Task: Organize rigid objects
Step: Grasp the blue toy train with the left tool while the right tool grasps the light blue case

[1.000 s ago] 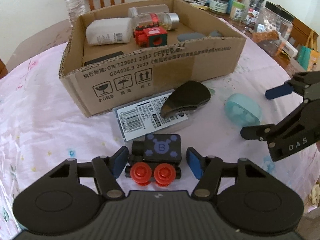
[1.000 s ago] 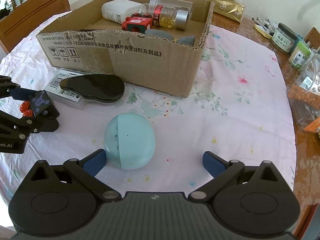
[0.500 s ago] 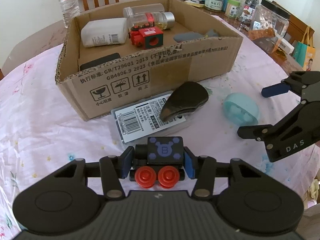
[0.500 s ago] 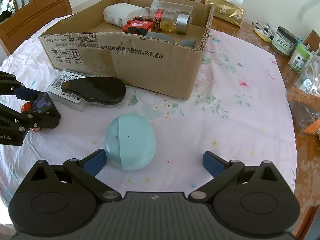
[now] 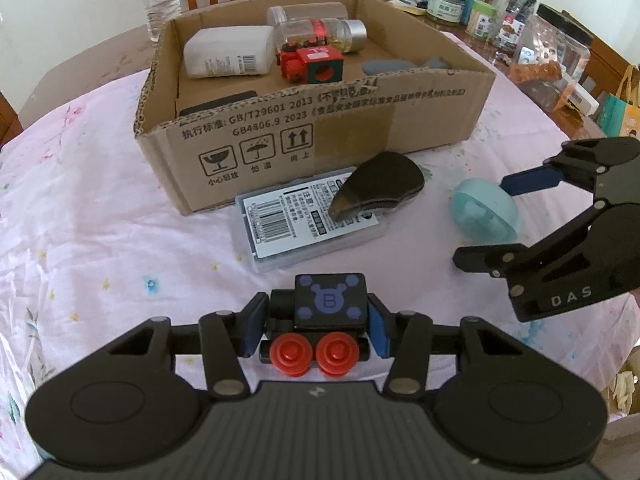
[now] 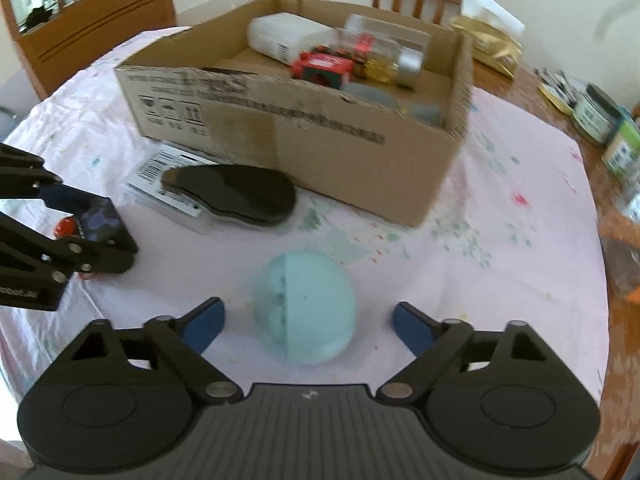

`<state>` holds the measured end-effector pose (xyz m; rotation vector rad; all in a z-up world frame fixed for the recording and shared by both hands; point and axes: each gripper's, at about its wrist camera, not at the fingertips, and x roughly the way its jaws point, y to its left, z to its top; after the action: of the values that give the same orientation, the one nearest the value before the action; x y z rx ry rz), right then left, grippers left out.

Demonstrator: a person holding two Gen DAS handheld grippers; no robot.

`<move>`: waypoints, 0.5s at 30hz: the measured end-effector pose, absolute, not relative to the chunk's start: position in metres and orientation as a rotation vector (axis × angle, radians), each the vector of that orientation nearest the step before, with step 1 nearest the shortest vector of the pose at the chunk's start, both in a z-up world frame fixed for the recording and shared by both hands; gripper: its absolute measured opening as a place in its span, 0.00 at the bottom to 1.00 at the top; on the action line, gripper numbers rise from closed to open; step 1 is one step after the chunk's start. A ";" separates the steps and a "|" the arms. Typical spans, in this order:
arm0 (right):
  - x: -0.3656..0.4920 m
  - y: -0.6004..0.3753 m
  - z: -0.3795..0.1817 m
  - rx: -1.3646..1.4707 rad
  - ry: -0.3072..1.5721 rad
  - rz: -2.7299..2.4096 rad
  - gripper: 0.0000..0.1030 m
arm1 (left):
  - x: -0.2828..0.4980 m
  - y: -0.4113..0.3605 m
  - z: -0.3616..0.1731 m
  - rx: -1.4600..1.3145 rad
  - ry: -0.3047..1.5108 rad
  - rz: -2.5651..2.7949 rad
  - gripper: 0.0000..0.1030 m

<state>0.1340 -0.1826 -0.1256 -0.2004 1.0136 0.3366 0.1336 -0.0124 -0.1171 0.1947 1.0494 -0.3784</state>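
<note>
My left gripper (image 5: 316, 330) is shut on a black toy train car (image 5: 328, 308) with red wheels and a blue "B" on top, held just above the pink tablecloth. It also shows in the right wrist view (image 6: 102, 224). My right gripper (image 6: 308, 322) is open, its fingers on either side of a light blue egg-shaped case (image 6: 306, 312) that lies on the cloth. The case also shows in the left wrist view (image 5: 484, 212). An open cardboard box (image 5: 316, 128) stands behind, holding bottles and a red toy train (image 5: 310, 66).
A flat clear case with a barcode label (image 5: 304, 222) lies in front of the box, with a black oval object (image 5: 378, 186) resting on it. Jars and containers (image 5: 560, 48) crowd the table's right side. Wooden chairs (image 6: 92, 28) stand around the table.
My left gripper has closed on the black toy train car and lifted it slightly. My right gripper has shifted left so the blue case now sits between its open fingers.
</note>
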 end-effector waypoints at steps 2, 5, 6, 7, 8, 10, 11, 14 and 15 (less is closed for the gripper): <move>0.134 -0.180 -0.124 -0.205 1.009 0.347 0.76 | 0.134 -0.011 -0.117 0.186 1.050 -0.375 0.49; 0.132 -0.179 -0.122 -0.210 1.003 0.355 0.68 | 0.134 -0.010 -0.117 0.178 1.051 -0.370 0.49; 0.132 -0.179 -0.122 -0.210 1.001 0.354 0.67 | 0.134 -0.011 -0.117 0.178 1.051 -0.370 0.49; 0.132 -0.180 -0.122 -0.209 0.999 0.352 0.63 | 0.135 -0.011 -0.116 0.176 1.052 -0.368 0.49; 0.132 -0.180 -0.121 -0.209 0.998 0.348 0.61 | 0.135 -0.010 -0.116 0.174 1.052 -0.367 0.49; 0.133 -0.182 -0.122 -0.208 0.996 0.343 0.57 | 0.135 -0.010 -0.116 0.172 1.053 -0.364 0.49; 0.133 -0.183 -0.121 -0.206 0.996 0.341 0.56 | 0.135 -0.010 -0.116 0.171 1.053 -0.363 0.49; 0.134 -0.183 -0.121 -0.210 0.998 0.341 0.56 | 0.136 -0.011 -0.116 0.175 1.055 -0.363 0.49; 0.134 -0.183 -0.121 -0.212 0.996 0.341 0.56 | 0.136 -0.011 -0.116 0.177 1.055 -0.365 0.49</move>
<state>0.1337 -0.1831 -0.1209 -0.2116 0.9960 0.3412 0.1361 -0.0111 -0.1162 0.1768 1.0552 -0.3649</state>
